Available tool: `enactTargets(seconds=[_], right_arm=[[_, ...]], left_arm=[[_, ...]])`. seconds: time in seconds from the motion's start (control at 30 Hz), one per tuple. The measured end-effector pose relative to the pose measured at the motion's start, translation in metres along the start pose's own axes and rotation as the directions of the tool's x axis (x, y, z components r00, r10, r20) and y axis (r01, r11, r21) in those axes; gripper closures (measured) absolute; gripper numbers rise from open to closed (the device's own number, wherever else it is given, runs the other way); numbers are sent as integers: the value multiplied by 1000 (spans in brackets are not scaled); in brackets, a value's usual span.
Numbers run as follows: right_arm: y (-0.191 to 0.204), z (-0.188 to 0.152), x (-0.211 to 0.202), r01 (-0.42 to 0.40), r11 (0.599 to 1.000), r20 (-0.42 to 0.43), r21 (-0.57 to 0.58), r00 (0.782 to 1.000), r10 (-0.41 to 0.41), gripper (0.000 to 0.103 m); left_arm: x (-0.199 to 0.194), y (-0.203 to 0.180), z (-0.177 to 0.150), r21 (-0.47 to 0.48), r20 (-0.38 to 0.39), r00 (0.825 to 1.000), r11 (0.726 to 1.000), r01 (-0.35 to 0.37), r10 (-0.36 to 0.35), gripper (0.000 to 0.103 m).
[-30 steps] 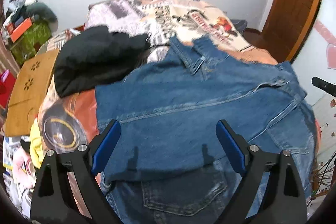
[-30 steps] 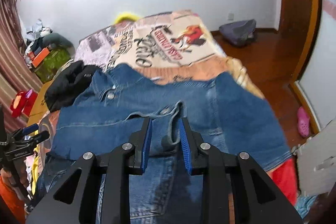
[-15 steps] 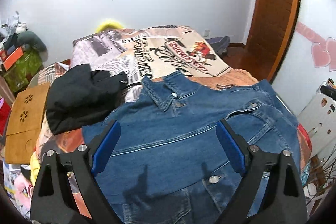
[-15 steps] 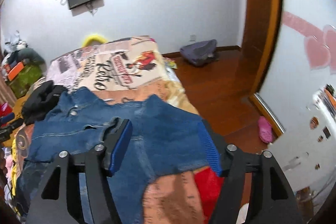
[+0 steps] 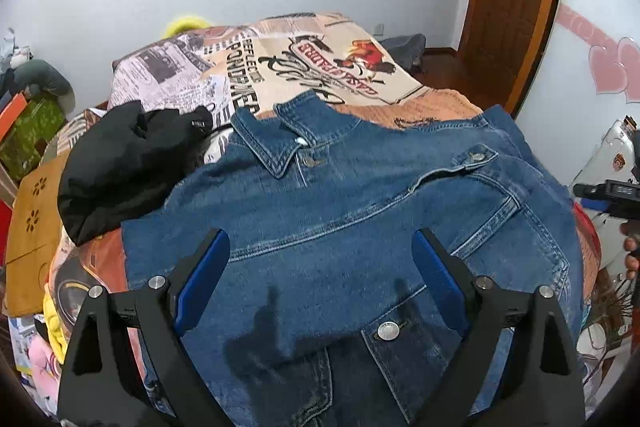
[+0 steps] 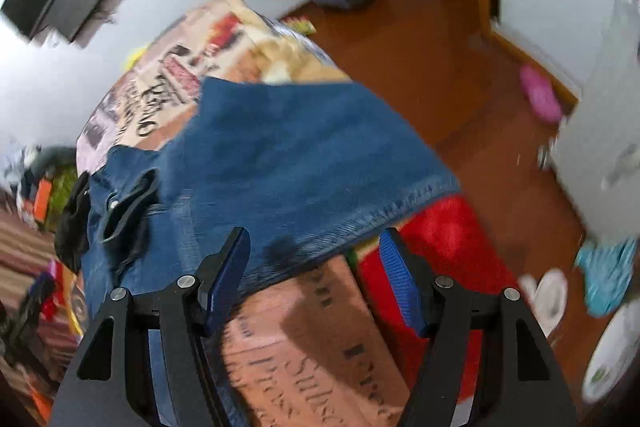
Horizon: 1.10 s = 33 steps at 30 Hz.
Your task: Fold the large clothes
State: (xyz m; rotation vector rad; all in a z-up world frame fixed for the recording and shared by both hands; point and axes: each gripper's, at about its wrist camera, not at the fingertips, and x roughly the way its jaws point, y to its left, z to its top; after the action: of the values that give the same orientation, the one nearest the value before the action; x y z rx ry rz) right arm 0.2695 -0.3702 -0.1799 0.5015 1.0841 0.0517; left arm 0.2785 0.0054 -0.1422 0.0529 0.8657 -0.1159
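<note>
- Since the earlier frame, our right tongs (image 6: 312, 279) have released the jacket (image 5: 360, 211) and swung to its edge.
- Left tongs (image 5: 320, 279) released, hovering.
- Risk: the folded sleeve (image 6: 312, 155) overhangs the bed (image 5: 280, 67); it may slide off.

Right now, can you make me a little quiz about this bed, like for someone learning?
1. True or false: the left gripper is squeezing the denim jacket.
2. What lies beside the jacket's collar: A, a black garment; B, a white towel; C, a green pillow?
3. Fill in: the right gripper is ____.

Key: 1 false, it is open above it. 2 A. 3 open.
</note>
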Motion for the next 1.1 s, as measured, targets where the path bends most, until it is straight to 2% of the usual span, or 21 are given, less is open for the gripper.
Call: enactTargets(seconds=[0.07,0.2,0.3,0.37,0.43,0.5,0.57,0.67,0.77,0.87,0.93,1.0,1.1], right_arm=[[-16,0,13,-40,996,-23,80,999,42,40],[-37,7,22,-111,973,21,201,994,109,40],[-42,17,29,-101,967,38,232,995,95,40],[-37,26,36,-62,972,28,228,998,57,41],[-34,32,38,-24,974,30,223,999,18,50],[-29,36,39,39,977,35,208,998,-48,72],[-24,39,34,76,978,52,194,995,-87,84],[-12,44,16,99,985,95,138,989,-113,92],[19,53,-13,82,996,173,36,981,-87,93],[67,56,-48,29,995,246,-101,969,-3,93],[105,48,-69,-24,976,270,-214,959,83,93],[139,35,-80,-88,944,256,-318,951,174,93],[170,12,-78,-151,898,189,-412,950,247,93]], left_arm=[[4,2,-2,-12,-20,1000,1000,13,-13,11],[10,6,-4,-38,-42,999,999,19,-20,11],[13,10,-4,-61,-55,998,998,24,-28,11],[12,13,-5,-75,-52,998,997,28,-32,11],[12,16,-5,-83,-51,998,996,26,-31,11],[11,19,-6,-87,-51,998,996,19,-23,11],[10,22,-6,-87,-53,998,996,16,-20,11],[6,24,-7,-83,-46,999,996,17,-21,11],[3,26,-9,-78,-39,999,997,13,-16,11],[0,27,-9,-82,-33,999,997,9,-12,11],[-2,29,-9,-91,-28,999,996,14,-17,11],[-5,31,-10,-104,-21,1000,994,21,-23,11],[-9,34,-11,-111,-15,1000,994,22,-24,11]])
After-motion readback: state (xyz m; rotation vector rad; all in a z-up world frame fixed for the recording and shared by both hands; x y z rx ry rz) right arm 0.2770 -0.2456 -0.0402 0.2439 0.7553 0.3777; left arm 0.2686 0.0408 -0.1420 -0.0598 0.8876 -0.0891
